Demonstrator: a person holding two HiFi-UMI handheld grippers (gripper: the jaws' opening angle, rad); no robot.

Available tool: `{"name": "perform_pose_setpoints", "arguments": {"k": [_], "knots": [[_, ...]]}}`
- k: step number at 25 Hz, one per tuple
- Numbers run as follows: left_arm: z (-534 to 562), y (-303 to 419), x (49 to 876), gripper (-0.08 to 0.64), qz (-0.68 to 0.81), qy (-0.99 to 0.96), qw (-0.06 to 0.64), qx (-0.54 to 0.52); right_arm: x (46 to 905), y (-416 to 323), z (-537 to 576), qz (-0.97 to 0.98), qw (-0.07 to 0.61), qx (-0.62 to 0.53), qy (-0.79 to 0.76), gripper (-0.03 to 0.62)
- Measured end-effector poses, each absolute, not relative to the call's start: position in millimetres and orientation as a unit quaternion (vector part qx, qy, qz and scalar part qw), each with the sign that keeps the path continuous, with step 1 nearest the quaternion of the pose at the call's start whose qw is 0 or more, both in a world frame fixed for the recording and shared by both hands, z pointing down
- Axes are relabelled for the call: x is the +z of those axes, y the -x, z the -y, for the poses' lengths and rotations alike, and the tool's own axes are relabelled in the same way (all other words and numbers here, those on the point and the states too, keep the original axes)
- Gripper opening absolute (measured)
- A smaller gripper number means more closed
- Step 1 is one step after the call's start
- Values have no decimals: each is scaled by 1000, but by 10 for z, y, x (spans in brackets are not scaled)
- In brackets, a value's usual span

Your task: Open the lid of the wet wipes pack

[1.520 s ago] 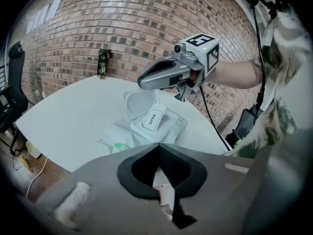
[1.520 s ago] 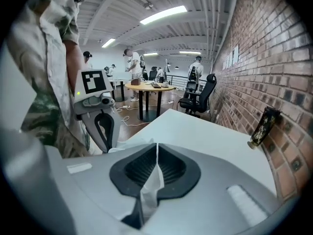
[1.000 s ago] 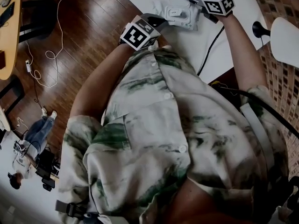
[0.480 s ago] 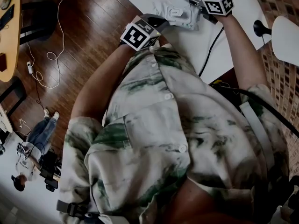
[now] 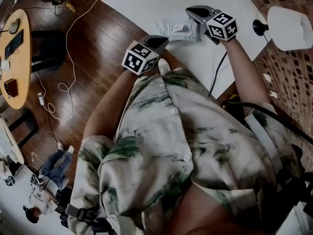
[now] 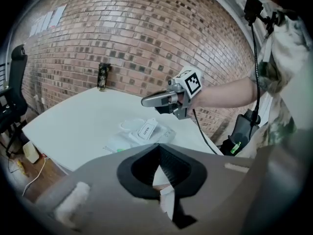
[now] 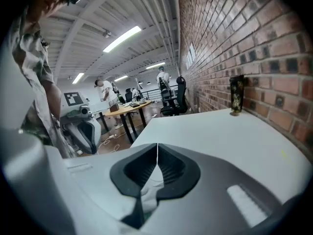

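The left tool (image 6: 157, 148), jaws closed on nothing, is pointing toward the pack (image 6: 144, 131), which is lying on the tabletop (image 6: 83, 126) just ahead, long axis running left to right, lid flat and apparently unopened. The right tool (image 5: 194, 11), likewise closed and empty, is hovering above the pack's right end, the nearer of the two.

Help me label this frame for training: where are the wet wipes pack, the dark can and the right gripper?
wet wipes pack (image 6: 146, 129), left gripper view, on its lid label.
dark can (image 6: 103, 76), left gripper view, mid-body.
right gripper (image 6: 145, 102), left gripper view, at its jaw tips.
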State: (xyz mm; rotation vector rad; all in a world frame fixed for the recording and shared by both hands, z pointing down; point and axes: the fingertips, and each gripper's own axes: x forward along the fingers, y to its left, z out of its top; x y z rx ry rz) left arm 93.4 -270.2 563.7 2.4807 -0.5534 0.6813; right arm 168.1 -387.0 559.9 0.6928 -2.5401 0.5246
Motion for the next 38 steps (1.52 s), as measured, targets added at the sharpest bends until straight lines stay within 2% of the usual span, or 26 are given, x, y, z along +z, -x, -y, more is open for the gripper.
{"name": "perform_pose_setpoints", "arguments": {"k": [5, 10, 15, 21, 30, 38], "knots": [[2465, -646, 5180, 2, 202, -931, 243, 185, 5184, -1730, 3344, 907, 214, 139, -334, 8], [1816, -177, 4691, 2, 187, -943, 239, 136, 4848, -1438, 2359, 896, 195, 132, -377, 8], [1045, 358, 4156, 2, 161, -960, 196, 121, 4401, -1010, 1320, 887, 173, 101, -417, 8], [37, 638, 3857, 2, 115, -968, 194, 107, 4145, -512, -67, 875, 182, 90, -439, 8], [-1225, 541, 3323, 2, 72, -986, 115, 101, 3566, -332, -1458, 873, 187, 32, -449, 8], [-2525, 115, 3127, 2, 77, -987, 110, 87, 3367, -720, -2969, 867, 176, 13, -465, 8]]}}
